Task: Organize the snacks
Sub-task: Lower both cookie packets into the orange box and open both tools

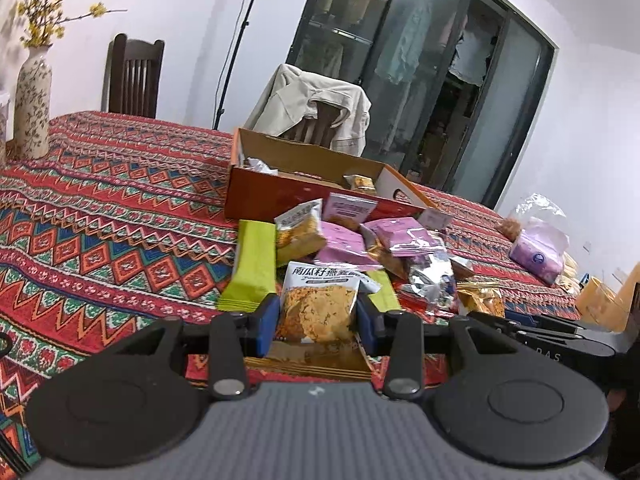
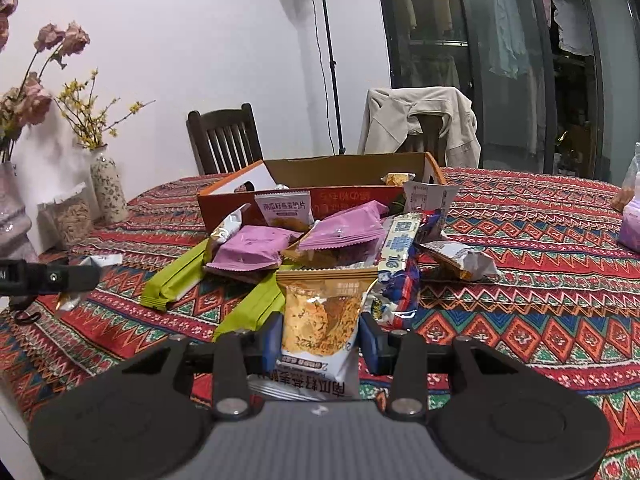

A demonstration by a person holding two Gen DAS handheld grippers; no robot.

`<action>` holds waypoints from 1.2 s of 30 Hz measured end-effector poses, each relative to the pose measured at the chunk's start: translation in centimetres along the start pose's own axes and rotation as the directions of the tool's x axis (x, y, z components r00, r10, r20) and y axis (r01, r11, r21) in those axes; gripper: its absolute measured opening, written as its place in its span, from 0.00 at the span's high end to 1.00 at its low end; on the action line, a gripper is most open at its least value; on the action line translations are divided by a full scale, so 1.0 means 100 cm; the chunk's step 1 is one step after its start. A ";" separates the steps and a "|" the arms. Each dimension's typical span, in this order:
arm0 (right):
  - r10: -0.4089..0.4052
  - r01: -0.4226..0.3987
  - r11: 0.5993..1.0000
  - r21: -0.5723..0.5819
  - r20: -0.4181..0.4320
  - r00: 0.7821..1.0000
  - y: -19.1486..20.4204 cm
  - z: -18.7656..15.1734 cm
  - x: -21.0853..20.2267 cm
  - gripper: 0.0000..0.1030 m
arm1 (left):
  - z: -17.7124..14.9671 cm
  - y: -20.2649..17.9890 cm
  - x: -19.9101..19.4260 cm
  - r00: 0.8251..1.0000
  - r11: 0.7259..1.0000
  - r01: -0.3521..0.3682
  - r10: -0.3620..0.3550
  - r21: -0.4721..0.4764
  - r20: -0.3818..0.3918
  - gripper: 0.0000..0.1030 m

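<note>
Nearest the lens, the left gripper (image 1: 318,322) is clamped on an oat-crisp packet (image 1: 318,306), its blue fingers (image 1: 266,322) pressing both sides of the wrapper; the right gripper (image 2: 320,338) likewise grips a second oat-crisp packet (image 2: 320,320), this one upside down with its gold seal pointing away. Both packets appear lifted clear of the patterned tablecloth (image 1: 100,240), though the low angle makes that hard to confirm. Just beyond lies the loose heap of snacks: green bars (image 2: 176,276), pink packets (image 2: 250,252) and a blue-and-silver wrapper (image 2: 400,264), overlapping one another. Behind the heap stands the orange cardboard box (image 1: 280,196), open-topped, with a few packets already inside. Farther back, a floral vase (image 1: 34,104) and two chairs, one draped with a pale jacket (image 1: 316,108). The carry to the box looks best done high enough to clear its near wall, one hand at a time, releasing only once each packet is over the bare floor of the box; squeezing harder risks crushing the crisps.
</note>
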State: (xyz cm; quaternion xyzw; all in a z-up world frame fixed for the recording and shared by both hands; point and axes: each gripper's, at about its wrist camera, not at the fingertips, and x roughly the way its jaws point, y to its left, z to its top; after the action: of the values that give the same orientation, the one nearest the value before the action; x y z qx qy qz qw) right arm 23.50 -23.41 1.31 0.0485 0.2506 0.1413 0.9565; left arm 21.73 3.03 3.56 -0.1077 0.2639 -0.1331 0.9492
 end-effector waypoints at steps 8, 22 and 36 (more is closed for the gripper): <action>-0.002 0.002 1.000 0.019 0.019 1.000 -0.011 0.001 -0.007 0.62 | 0.014 -0.010 0.010 0.999 0.999 0.026 -0.026 0.021 0.018 0.60; 0.146 -0.146 0.989 -0.014 0.095 0.985 -0.044 0.127 0.050 0.62 | 0.150 -0.006 0.116 0.997 0.993 -0.002 -0.006 0.117 0.072 0.60; 0.038 -0.036 0.999 0.013 -0.343 0.938 -0.079 0.247 0.331 0.61 | 0.223 0.023 0.367 0.942 0.981 -0.193 0.193 0.025 -0.276 0.59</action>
State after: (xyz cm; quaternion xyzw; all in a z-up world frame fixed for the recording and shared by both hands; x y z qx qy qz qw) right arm 65.20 -21.80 6.06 0.0310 0.4130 0.1648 0.8951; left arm 64.28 -3.18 4.31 -0.0627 0.4035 -0.0529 0.9113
